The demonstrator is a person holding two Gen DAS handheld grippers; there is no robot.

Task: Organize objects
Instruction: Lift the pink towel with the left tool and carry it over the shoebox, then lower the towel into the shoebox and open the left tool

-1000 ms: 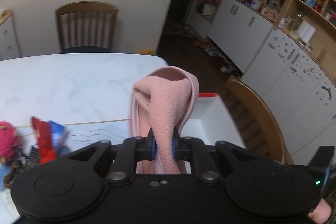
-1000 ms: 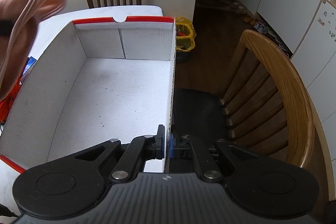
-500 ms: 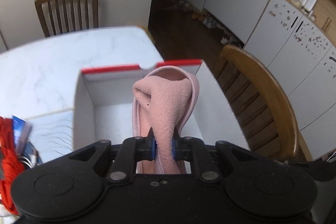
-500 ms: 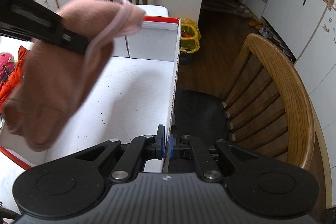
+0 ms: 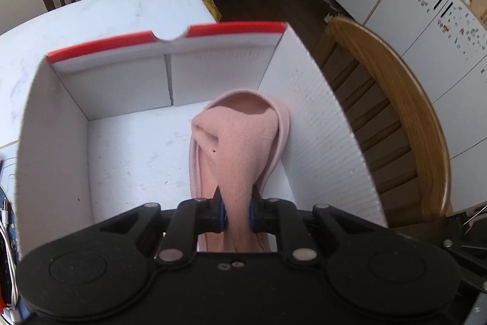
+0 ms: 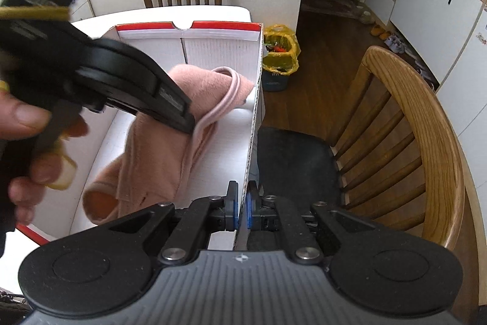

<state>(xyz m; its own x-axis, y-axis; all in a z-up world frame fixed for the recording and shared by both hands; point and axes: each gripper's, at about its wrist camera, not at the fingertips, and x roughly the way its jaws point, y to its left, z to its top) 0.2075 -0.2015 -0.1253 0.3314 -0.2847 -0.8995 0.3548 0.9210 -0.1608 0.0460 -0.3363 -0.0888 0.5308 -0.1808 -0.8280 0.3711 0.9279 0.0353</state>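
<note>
Surface (image 5: 100, 11): white marble top, carries box at its right edge, wooden chair (image 6: 426, 142) just beside.
Box (image 5: 319, 118): white, red-rimmed, open top, floor bare; plenty of room left and far.
Your right gripper (image 6: 241, 207): jaws clamped on box's right wall, likely steadying it.
Pink fleece cloth (image 5: 237, 142): hangs inside box near right wall, over floor; touching floor or not, cannot tell.
Your left gripper (image 5: 236, 210): jaws clamped on cloth, pinching bunched middle so it drapes clear of walls.
</note>
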